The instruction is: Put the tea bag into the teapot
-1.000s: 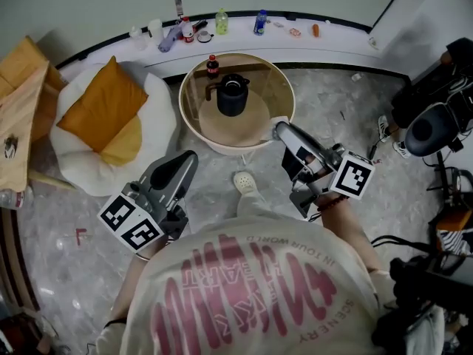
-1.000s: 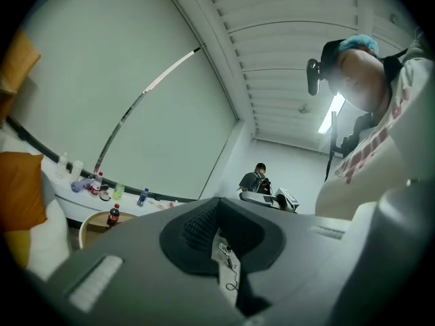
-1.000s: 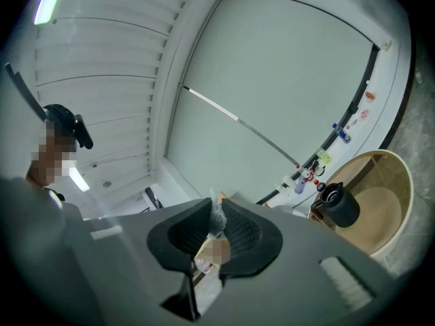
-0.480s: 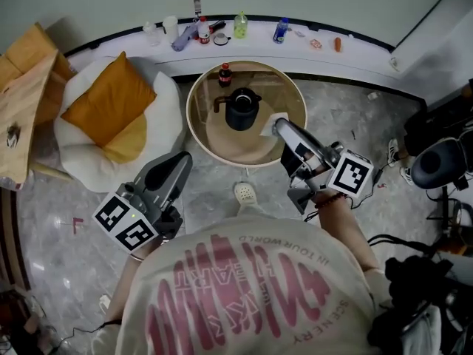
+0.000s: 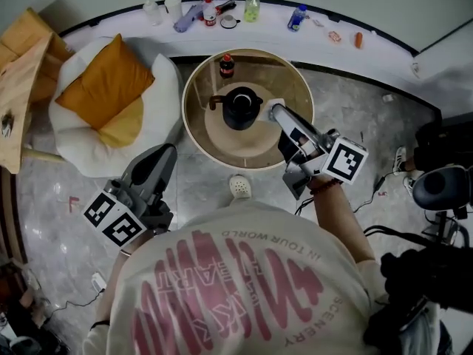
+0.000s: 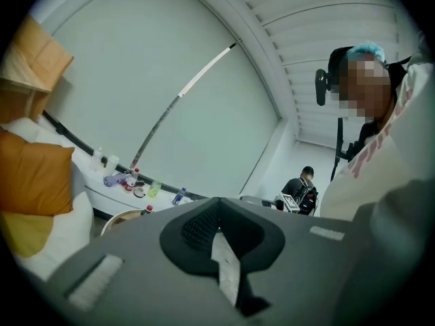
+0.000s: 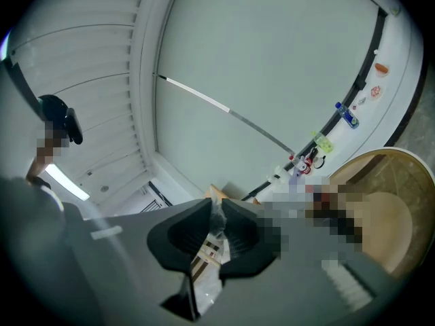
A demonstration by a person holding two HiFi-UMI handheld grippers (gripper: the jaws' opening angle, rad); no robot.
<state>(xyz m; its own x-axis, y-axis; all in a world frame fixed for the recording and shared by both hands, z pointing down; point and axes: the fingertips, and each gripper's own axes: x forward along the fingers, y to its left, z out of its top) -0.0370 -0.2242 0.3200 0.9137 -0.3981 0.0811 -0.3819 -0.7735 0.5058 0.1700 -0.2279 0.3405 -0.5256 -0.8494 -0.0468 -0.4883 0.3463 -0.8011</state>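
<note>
A dark teapot (image 5: 242, 107) stands open-topped at the middle of the round wooden table (image 5: 194, 128). My right gripper (image 5: 276, 112) reaches over the table's right side, its tip just right of the teapot and apart from it. It is shut on a white tea bag (image 5: 278, 103); in the right gripper view the tea bag (image 7: 207, 253) is pinched between the dark pads (image 7: 180, 233). My left gripper (image 5: 164, 156) hangs over the floor, left of the table and short of it, with its jaws closed together (image 6: 216, 206) and nothing seen in them.
A small cola bottle (image 5: 227, 66) stands behind the teapot. A white beanbag (image 5: 159, 76) with orange cushions (image 5: 102, 87) sits left of the table. A curved ledge (image 5: 325, 24) along the wall carries several bottles. A person (image 6: 304, 185) stands far off.
The view has closed in on the table. My right gripper has carried the tea bag from the table's rim to just beside the teapot. The left gripper stays low at the left.
</note>
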